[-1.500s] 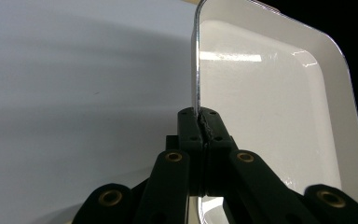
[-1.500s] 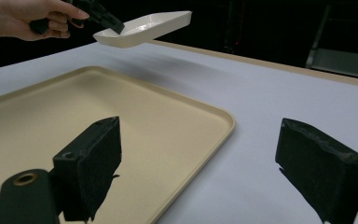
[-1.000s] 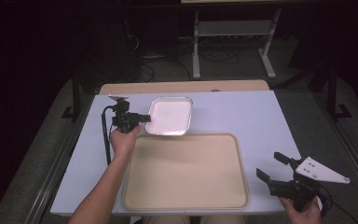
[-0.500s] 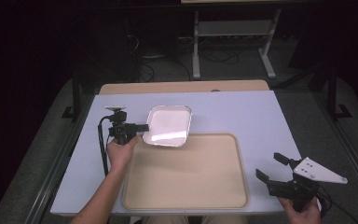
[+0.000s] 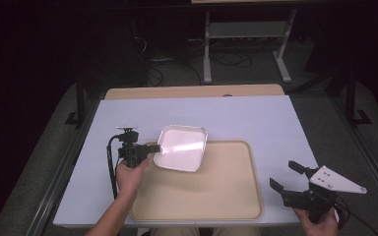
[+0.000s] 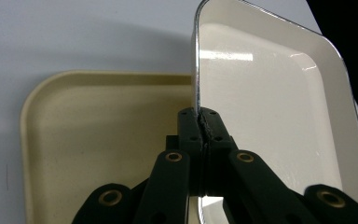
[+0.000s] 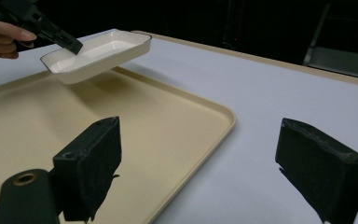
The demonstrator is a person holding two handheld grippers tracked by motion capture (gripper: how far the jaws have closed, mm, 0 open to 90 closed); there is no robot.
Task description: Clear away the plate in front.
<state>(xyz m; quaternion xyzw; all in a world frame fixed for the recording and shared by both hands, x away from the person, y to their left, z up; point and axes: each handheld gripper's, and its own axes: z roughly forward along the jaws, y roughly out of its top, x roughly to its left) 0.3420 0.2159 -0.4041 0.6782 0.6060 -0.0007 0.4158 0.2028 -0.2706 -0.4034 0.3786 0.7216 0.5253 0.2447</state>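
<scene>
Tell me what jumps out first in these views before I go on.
The white enamel dish stands out: the left gripper is shut on its rim and holds it in the air above the far left corner of the beige tray. The right gripper sits open at the table's near right edge, beside the tray, with nothing between its jaws.

Lighting: overhead, confined to the pale lavender tabletop point(image 5: 256, 123); surrounding floor and room near black in the high view. Glare: a bright streak across the shallow white enamelled dish with a dark rim point(image 5: 182, 147), and rectangular highlights on its inner face in the left gripper view. Shadows: soft, cast by the dish onto the flat beige plastic tray point(image 5: 216, 191). Focus: the black fingers point(image 7: 93, 163) in the right gripper view's foreground are blurred; those in the left gripper view are softly rendered. High view slightly grainy, mild edge distortion
</scene>
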